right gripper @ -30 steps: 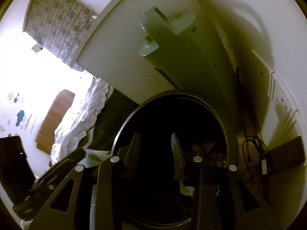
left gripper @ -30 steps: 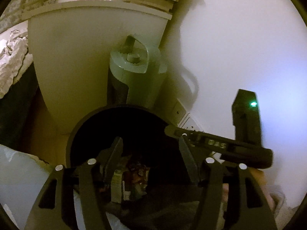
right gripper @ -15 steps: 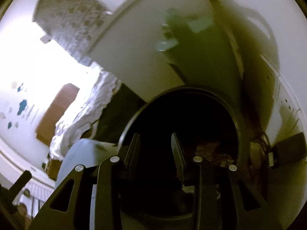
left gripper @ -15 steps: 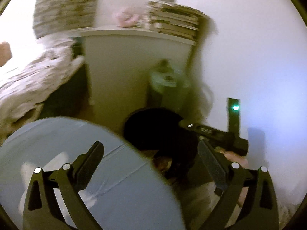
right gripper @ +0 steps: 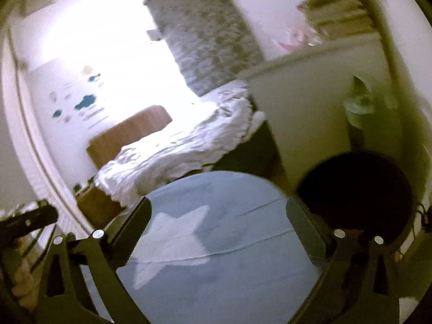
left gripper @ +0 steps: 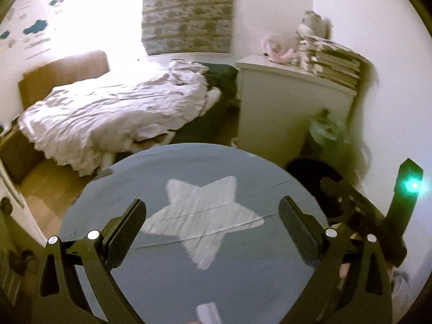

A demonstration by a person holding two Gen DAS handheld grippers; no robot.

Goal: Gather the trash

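Both grippers' fingers are spread and empty, the right gripper's (right gripper: 218,232) jaws having just opened; the left gripper (left gripper: 212,225) hovers over the star rug (left gripper: 199,216), presumably seeking litter; the black bin (right gripper: 356,189) stands beside the white cabinet (right gripper: 305,108).

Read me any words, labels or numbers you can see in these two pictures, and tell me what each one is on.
No text can be read in either view.
Wall stickers: coloured shapes with lines beside them, too blurred to read.
Stack of books on the white cabinet: spines too small and blurred.
Round blue rug: only a pale star shape, no lettering.
Green light on the right tongs' body: a lamp, no sign.
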